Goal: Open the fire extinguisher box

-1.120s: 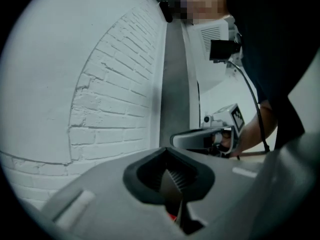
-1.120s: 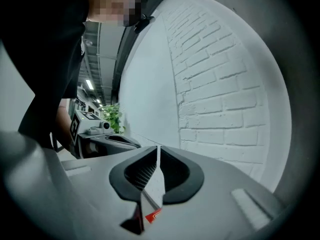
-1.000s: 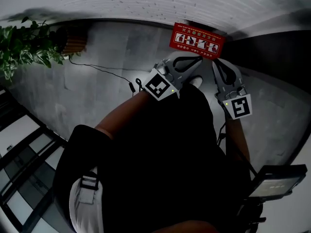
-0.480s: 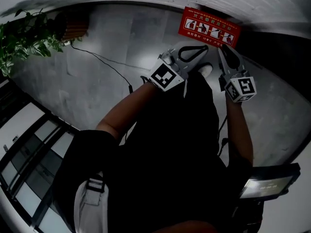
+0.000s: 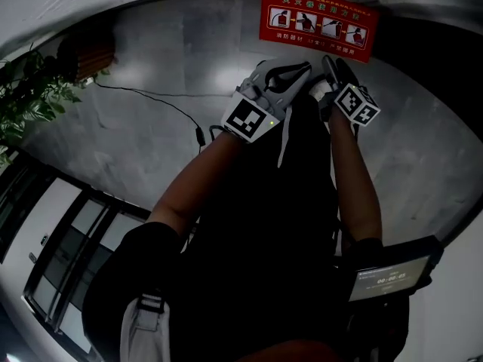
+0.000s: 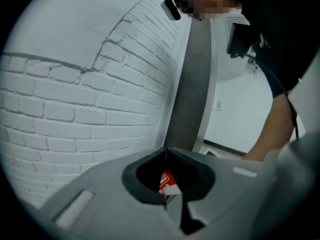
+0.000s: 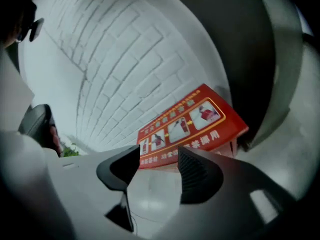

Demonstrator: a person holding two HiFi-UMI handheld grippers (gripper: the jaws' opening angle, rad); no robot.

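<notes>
The red fire extinguisher box (image 5: 317, 23) stands on the grey floor against the white brick wall, its lid printed with instruction pictures. In the right gripper view the box (image 7: 187, 124) lies just beyond my right gripper (image 7: 157, 156), whose jaws are opening with nothing between them. In the head view the right gripper (image 5: 330, 65) is a short way in front of the box. Beside it, my left gripper (image 5: 304, 72) is shut and empty. Its closed tips (image 6: 165, 151) point up at the wall, and a sliver of the red box (image 6: 167, 181) shows through the gap behind them.
A potted plant (image 5: 30, 96) stands at the left. A thin black cable (image 5: 151, 100) runs across the floor toward it. Glass panels (image 5: 68, 255) lie at the lower left. A screen device (image 5: 389, 274) hangs at the person's right hip. A dark wall panel (image 7: 250, 59) is to the right of the box.
Both grippers have moved forward toward the red box. The right gripper has come in close beside the left one. The head view has tilted, so the box sits higher in the frame.
</notes>
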